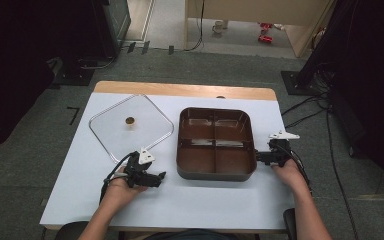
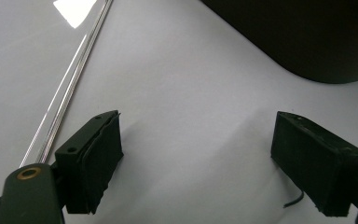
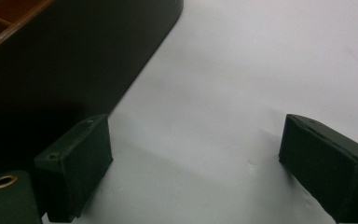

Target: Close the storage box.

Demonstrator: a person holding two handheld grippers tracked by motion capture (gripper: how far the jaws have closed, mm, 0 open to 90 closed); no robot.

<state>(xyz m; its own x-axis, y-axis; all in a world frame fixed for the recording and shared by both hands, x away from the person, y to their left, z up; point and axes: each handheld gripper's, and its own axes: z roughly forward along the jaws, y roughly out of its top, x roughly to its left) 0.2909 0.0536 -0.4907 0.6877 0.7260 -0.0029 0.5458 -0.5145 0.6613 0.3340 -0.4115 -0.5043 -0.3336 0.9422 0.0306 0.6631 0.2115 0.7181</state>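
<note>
Flanking the brown tray [image 1: 215, 172] on the white table [image 1: 180, 200], left tool [image 1: 161, 177] and right tool [image 1: 258, 157] gape, released.

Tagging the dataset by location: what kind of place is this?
Probably a lab or data-collection studio: a white-topped table on grey carpet, black stands with trailing cables at both sides, and a person holding sensor-fitted grippers.

Tray [image 1: 215, 172]: a dark brown, rounded-square container, divided by a cross partition into four compartments; it is set upright on the white table, right of centre; nothing is seen inside beyond glossy reflections.
Tray wall: seen as a dark curved side at the upper right of the left gripper view [image 2: 307, 37] and at the upper left of the right gripper view [image 3: 74, 60].
Lid [image 1: 110, 125]: a clear, rounded-square cover with a metal rim and a small brown knob at its centre; it is laid flat on the table left of the tray, turned cornerwise, apart from it.
</note>
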